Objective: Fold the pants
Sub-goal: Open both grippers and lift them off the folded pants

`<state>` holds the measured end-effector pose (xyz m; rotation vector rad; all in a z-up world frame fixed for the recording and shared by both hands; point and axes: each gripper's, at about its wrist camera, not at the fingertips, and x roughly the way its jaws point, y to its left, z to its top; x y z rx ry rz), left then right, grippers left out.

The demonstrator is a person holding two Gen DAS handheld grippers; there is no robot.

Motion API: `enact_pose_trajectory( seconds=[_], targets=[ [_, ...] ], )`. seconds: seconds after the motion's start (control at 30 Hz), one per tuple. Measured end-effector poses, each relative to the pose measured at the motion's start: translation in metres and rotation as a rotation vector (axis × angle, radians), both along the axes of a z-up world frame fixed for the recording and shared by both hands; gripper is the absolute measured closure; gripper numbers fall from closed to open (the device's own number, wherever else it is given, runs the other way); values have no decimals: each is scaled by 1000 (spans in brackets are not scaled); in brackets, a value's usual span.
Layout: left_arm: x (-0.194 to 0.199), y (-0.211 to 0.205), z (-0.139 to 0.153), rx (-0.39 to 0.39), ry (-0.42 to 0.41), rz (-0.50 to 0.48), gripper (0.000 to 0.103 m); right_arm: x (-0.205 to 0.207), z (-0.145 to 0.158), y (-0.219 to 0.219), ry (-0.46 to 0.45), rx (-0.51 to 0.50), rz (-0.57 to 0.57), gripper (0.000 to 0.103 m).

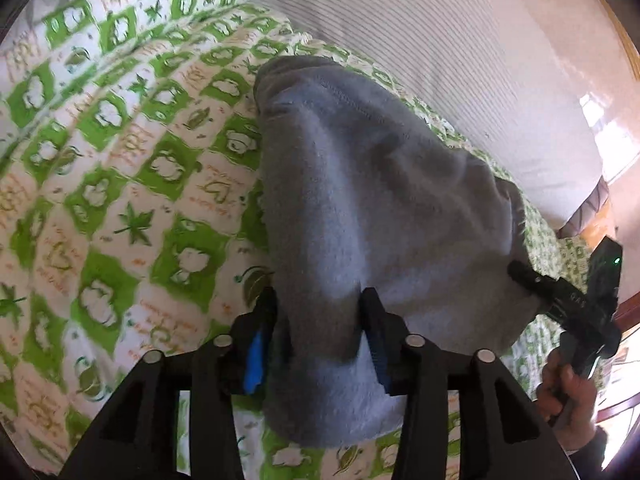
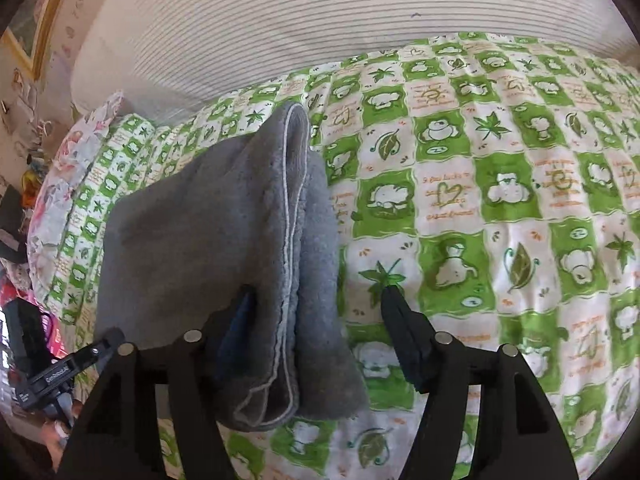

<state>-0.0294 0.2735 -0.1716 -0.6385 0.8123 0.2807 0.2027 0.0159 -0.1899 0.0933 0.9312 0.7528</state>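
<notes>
The grey fleece pants (image 1: 360, 200) lie folded in a long bundle on the green-and-white patterned bedspread (image 1: 120, 160). My left gripper (image 1: 320, 320) has its jaws around the near end of the pants, with the cloth filling the gap between them. In the right wrist view the pants (image 2: 224, 232) show a white-stitched hem. My right gripper (image 2: 316, 312) is open; the cloth lies against its left finger and the right finger stands apart over the bedspread (image 2: 480, 220). The right gripper also shows at the right edge of the left wrist view (image 1: 516, 270), at the pants' side.
A white striped pillow or bolster (image 2: 280, 20) lies along the far side of the bed. A floral pillow (image 2: 68, 168) sits at the left. Clutter and dark objects (image 2: 20, 320) stand beside the bed at far left. A glossy floor (image 1: 592, 80) shows at right.
</notes>
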Motion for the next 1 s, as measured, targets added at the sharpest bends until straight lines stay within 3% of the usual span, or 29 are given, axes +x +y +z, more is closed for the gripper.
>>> enact_pose_trajectory(
  seconds=[0.17, 0.37, 0.5, 0.7, 1.0],
  targets=[
    [-13, -5, 11, 33, 6, 21, 59, -9, 9, -3, -41, -33, -2, 36],
    [-24, -13, 31, 79, 3, 29, 58, -33, 48, -10, -164, -3, 29, 36],
    [-25, -21, 42, 124, 23, 42, 45, -47, 64, -1, -200, 16, 108, 36],
    [-27, -23, 47, 142, 30, 66, 42, -61, 63, 11, -215, 2, 163, 36],
    [-27, -34, 57, 229, 75, 82, 31, -64, 54, 17, -203, -28, 212, 33]
  ],
)
